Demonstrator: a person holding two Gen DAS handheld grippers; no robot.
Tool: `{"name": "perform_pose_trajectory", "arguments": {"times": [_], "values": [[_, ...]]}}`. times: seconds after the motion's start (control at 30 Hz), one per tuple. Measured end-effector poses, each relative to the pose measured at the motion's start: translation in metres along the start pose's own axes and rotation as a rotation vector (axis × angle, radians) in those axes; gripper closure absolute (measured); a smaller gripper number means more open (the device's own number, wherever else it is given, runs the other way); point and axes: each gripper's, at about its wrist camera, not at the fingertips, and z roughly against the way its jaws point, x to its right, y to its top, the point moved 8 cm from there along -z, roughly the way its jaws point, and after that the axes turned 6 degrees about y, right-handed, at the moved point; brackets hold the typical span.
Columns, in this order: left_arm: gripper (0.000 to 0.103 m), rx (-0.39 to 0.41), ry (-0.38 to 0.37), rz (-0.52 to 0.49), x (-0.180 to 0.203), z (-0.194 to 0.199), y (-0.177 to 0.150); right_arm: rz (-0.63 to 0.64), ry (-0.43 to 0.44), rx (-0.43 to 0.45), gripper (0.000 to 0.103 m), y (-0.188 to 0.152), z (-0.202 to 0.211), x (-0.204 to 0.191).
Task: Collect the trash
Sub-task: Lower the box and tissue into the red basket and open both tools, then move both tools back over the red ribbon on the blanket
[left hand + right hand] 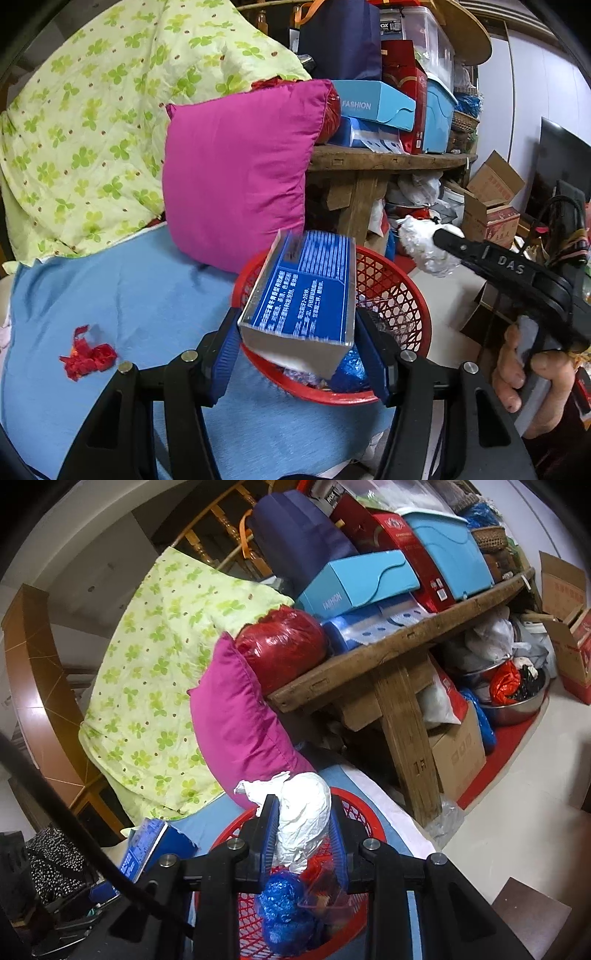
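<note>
My left gripper (297,317) is shut on a blue printed box (310,288), which hangs tilted over the near side of a red mesh basket (413,295). The basket sits on a blue sheet and holds blue foil (284,915) and other wrappers. My right gripper (303,805) is shut on a crumpled white paper wad (304,812), above the basket's (369,827) far rim. In the left wrist view that wad (421,243) and the right gripper (443,234) hover at the basket's right. A red wrapper scrap (86,356) lies on the sheet to the left.
A magenta pillow (236,170) and a green clover quilt (92,129) lie behind the basket. A wooden bench (388,657) stacked with boxes stands to the right, with cardboard boxes (458,753) and a metal bowl (517,705) on the floor under and beyond it.
</note>
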Motion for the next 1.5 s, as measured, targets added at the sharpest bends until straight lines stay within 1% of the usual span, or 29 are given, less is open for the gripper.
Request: {"name": "perform_pose_trajectory", "arguments": {"times": [0.1, 0.17, 0.23, 0.27, 0.33, 0.4, 0.47, 0.53, 0.6, 0.63, 0.77, 0.83, 0.87, 0.9, 1.0, 1.1, 1.17, 1.27, 1.4, 1.5], "values": [[0.038, -0.029, -0.032, 0.004, 0.001, -0.015, -0.003, -0.019, 0.004, -0.03, 0.072, -0.005, -0.015, 0.006], [0.038, -0.061, -0.05, 0.017, -0.001, -0.023, -0.009, -0.049, 0.006, -0.061, 0.066, -0.01, -0.024, 0.012], [0.038, -0.069, -0.045, 0.025, -0.006, -0.024, -0.016, -0.083, 0.019, -0.082, 0.036, -0.015, -0.028, 0.016], [0.038, -0.068, -0.044, 0.028, -0.01, -0.022, -0.018, -0.094, 0.032, -0.073, 0.035, -0.016, -0.027, 0.016], [0.038, -0.055, -0.031, 0.033, -0.022, -0.016, -0.024, -0.074, 0.042, -0.049, 0.035, -0.016, -0.022, 0.012], [0.038, -0.048, 0.0, 0.035, -0.038, -0.008, -0.031, -0.038, 0.041, -0.031, 0.035, -0.015, -0.017, 0.005], [0.038, -0.037, 0.03, 0.051, -0.058, 0.001, -0.04, -0.009, 0.061, -0.021, 0.035, -0.014, -0.013, -0.007], [0.038, -0.035, 0.073, 0.072, -0.083, 0.011, -0.053, 0.036, 0.077, -0.016, 0.036, -0.014, -0.009, -0.027], [0.038, -0.05, 0.126, 0.099, -0.115, 0.019, -0.073, 0.082, 0.098, -0.007, 0.037, -0.014, -0.005, -0.046], [0.038, -0.06, 0.154, 0.12, -0.132, 0.023, -0.085, 0.114, 0.118, -0.003, 0.037, -0.015, -0.003, -0.062], [0.038, -0.102, 0.261, 0.22, -0.199, 0.037, -0.126, 0.201, 0.186, -0.006, 0.036, -0.022, -0.002, -0.116], [0.038, -0.107, 0.344, 0.261, -0.237, 0.05, -0.145, 0.241, 0.225, -0.02, 0.037, -0.029, -0.006, -0.144], [0.038, -0.107, 0.371, 0.272, -0.248, 0.054, -0.15, 0.257, 0.244, -0.032, 0.037, -0.034, -0.009, -0.158], [0.038, -0.106, 0.409, 0.287, -0.265, 0.061, -0.158, 0.272, 0.265, -0.046, 0.037, -0.041, -0.014, -0.172], [0.038, -0.097, 0.48, 0.318, -0.301, 0.077, -0.174, 0.318, 0.321, -0.117, 0.037, -0.068, -0.035, -0.211], [0.038, -0.091, 0.511, 0.354, -0.328, 0.084, -0.186, 0.364, 0.352, -0.23, 0.037, -0.109, -0.069, -0.244], [0.038, -0.101, 0.519, 0.372, -0.341, 0.082, -0.194, 0.379, 0.367, -0.296, 0.037, -0.133, -0.091, -0.256], [0.038, -0.116, 0.515, 0.398, -0.354, 0.077, -0.204, 0.416, 0.372, -0.421, 0.037, -0.176, -0.136, -0.27], [0.038, -0.149, 0.491, 0.417, -0.367, 0.064, -0.216, 0.529, 0.353, -0.541, 0.037, -0.231, -0.195, -0.28], [0.038, -0.165, 0.477, 0.412, -0.376, 0.052, -0.218, 0.608, 0.349, -0.611, 0.037, -0.256, -0.232, -0.283]]}}
